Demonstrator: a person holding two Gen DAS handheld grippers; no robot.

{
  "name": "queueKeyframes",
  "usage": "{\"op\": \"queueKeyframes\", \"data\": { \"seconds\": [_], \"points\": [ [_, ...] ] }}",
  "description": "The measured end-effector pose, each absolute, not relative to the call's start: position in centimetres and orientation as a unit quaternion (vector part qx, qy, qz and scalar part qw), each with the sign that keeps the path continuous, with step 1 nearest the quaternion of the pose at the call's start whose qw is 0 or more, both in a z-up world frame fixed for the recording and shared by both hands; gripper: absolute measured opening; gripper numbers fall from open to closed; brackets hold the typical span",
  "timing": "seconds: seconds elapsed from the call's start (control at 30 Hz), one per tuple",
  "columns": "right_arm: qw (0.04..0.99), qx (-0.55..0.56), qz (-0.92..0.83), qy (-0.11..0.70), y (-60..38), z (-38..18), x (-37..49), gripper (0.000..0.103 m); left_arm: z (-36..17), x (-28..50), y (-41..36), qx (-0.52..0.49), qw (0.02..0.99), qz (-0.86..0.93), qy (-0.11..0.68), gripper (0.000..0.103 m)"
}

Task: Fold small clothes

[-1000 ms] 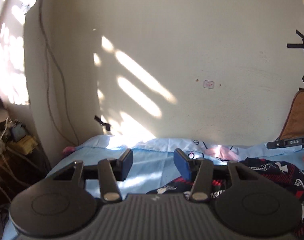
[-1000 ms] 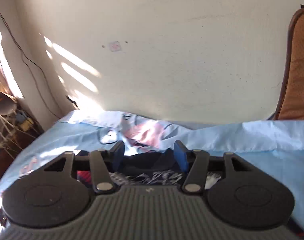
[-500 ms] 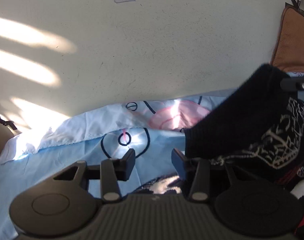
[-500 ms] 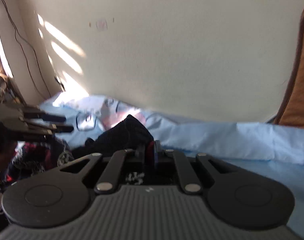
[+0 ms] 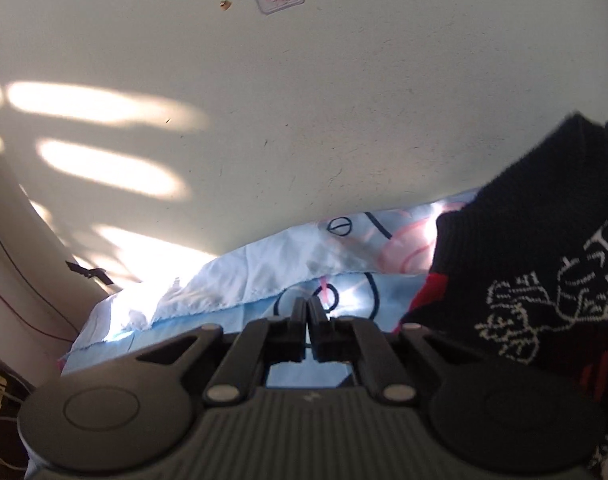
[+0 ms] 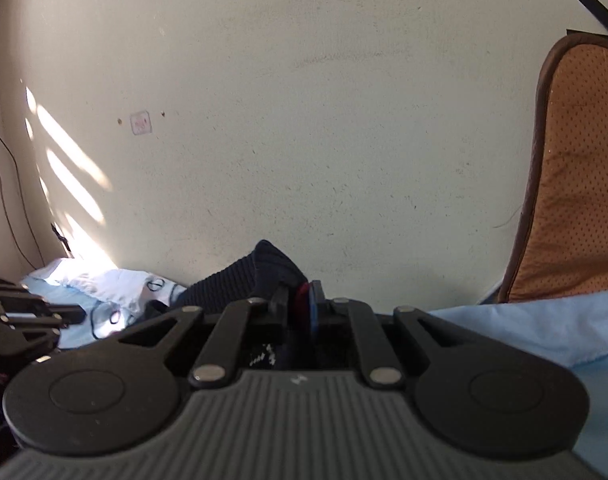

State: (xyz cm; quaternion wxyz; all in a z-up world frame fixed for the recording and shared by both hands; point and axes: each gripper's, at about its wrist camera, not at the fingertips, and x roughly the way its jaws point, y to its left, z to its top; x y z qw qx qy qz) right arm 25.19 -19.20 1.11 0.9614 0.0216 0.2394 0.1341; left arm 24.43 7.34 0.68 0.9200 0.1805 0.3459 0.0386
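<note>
Step in hand, as I read it: lifting a dark knit garment [image 6: 263, 276] off the bed to spread it before the fold.

R gripper [image 6: 299, 304]: jaws pinching a bunched fold of the garment; navy and red knit shows between the pads. They've just eased wider a bit but the cloth sits gripped, humping up above the tips at 12 o'clock.

L gripper [image 5: 307, 312]: jaws have just snapped together, pads pressed tight w/ no visible gap. Can't tell if any cloth got caught; only blue sheet [image 5: 223, 320] shows beyond the tips. In the L wrist view the garment [image 5: 544, 264] hangs at 3 o'clock, just beside the gripper, not clearly in it.

Next move, prob: check L has an edge. If not, reopen and re-pinch the hem at 3 o'clock, then pull both hands apart to flatten it on the sheet.

Materials:
- Garment: thick ribbed knit, navy/black, white stitched line pattern, red patches. Soft, floppy, will sag and bunch.
- Sheet: thin light-blue cotton, wrinkled, printed w/ dark circles and pink blobs; sun-lit at 9–10 o'clock.
- Wall [image 6: 304, 120]: cream plaster, matte, scuffed, small sticker on it.
- Cushion [image 6: 584, 180] at 3 o'clock in R view: tan perforated fabric, brown piped edge, rounded corner.
- Grippers: black plastic, ribbed grey body.
</note>
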Motion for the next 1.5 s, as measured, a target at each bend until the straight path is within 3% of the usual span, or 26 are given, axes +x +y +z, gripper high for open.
{"op": "queueKeyframes", "data": {
  "seconds": [0.07,0.17,0.2,0.27,0.3,0.37,0.4,0.47,0.53,0.67,0.93,1.13,1.2,1.5],
  "points": [
    [0.955,-0.013,0.101,0.279,-19.0,0.0,26.3,0.024,0.8,24.5,8.2,0.158,0.919,0.028,0.359,0.003],
    [0.95,0.059,0.12,0.281,-21.3,0.8,25.1,0.027,1.4,23.6,9.5,0.145,0.921,0.002,0.362,0.011],
    [0.945,0.081,0.139,0.286,-21.9,1.3,24.4,0.028,1.7,23.5,9.9,0.142,0.918,-0.013,0.37,0.025],
    [0.936,0.094,0.168,0.295,-22.5,2.1,22.7,0.031,2.0,23.2,10.4,0.135,0.913,-0.031,0.383,0.043],
    [0.931,0.094,0.183,0.3,-22.5,2.4,21.6,0.034,1.8,23.1,10.6,0.128,0.909,-0.047,0.393,0.044],
    [0.918,0.097,0.222,0.315,-22.4,2.4,19.3,0.037,1.4,23.0,10.3,0.119,0.899,-0.076,0.416,0.044],
    [0.91,0.098,0.24,0.323,-22.4,2.2,18.1,0.038,0.9,22.7,9.7,0.121,0.894,-0.081,0.424,0.037],
    [0.892,0.103,0.27,0.348,-21.7,1.2,15.7,0.039,-0.2,22.1,8.3,0.152,0.894,-0.065,0.417,0.01],
    [0.877,0.103,0.29,0.369,-21.1,0.1,13.7,0.039,-0.5,21.6,7.4,0.18,0.899,-0.045,0.396,0.006],
    [0.892,0.091,0.273,0.349,-21.4,-0.4,9.1,0.044,0.0,22.5,8.3,0.217,0.915,0.06,0.335,0.006],
    [0.925,0.133,0.191,0.301,-26.0,1.0,3.0,0.047,2.4,19.8,8.9,0.201,0.921,0.063,0.329,0.013],
    [0.917,0.158,0.176,0.32,-29.2,0.6,-1.0,0.047,7.2,10.6,12.4,0.105,0.94,-0.023,0.325,0.026],
    [0.914,0.162,0.187,0.321,-29.9,0.7,-2.5,0.047,7.8,6.2,13.2,0.085,0.94,-0.053,0.325,0.036],
    [0.897,0.205,0.209,0.331,-33.3,0.1,-8.0,0.047,5.1,-9.0,14.3,-0.002,0.914,-0.131,0.384,0.045]
  ]
}}
